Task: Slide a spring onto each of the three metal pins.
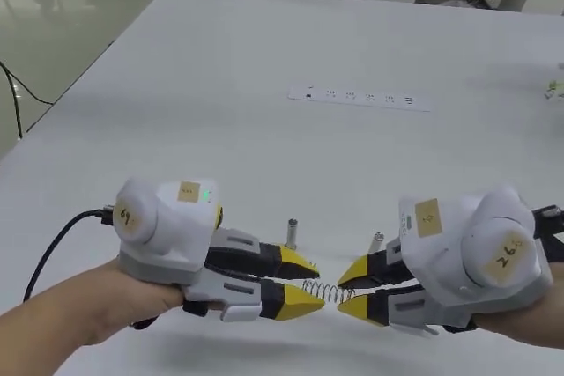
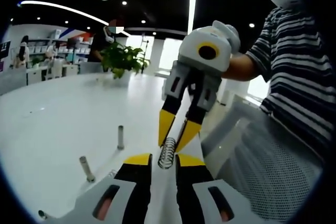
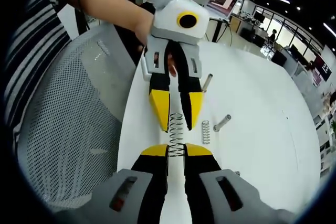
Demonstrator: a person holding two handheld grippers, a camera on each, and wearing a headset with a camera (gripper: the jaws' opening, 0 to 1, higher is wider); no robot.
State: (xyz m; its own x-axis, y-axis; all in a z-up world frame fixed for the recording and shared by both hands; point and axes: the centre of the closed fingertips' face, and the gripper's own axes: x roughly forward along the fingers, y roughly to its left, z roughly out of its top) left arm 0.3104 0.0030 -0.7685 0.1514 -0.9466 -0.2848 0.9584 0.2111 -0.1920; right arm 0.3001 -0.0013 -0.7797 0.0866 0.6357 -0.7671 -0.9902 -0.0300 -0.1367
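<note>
step: spring (image 1: 324, 290) held in the air. left gripper (image 1: 315, 285) jaws clamp one end, right gripper (image 1: 344, 292) jaws clamp the other. no pin seen wears a spring, so judged early. next, likely: one side lets go and the other lines the bore over the upright pin (image 1: 292, 232), at 11 o'clock from the spring. leaning pin (image 1: 377, 241) at 1 o'clock. spare spring (image 3: 206, 131) lies on the worktop (image 1: 264, 59). near edge runs close under the jaws, mesh chair (image 3: 68, 119) beyond it. open room toward 12 o'clock; power strip (image 1: 359, 98) well apart.
</note>
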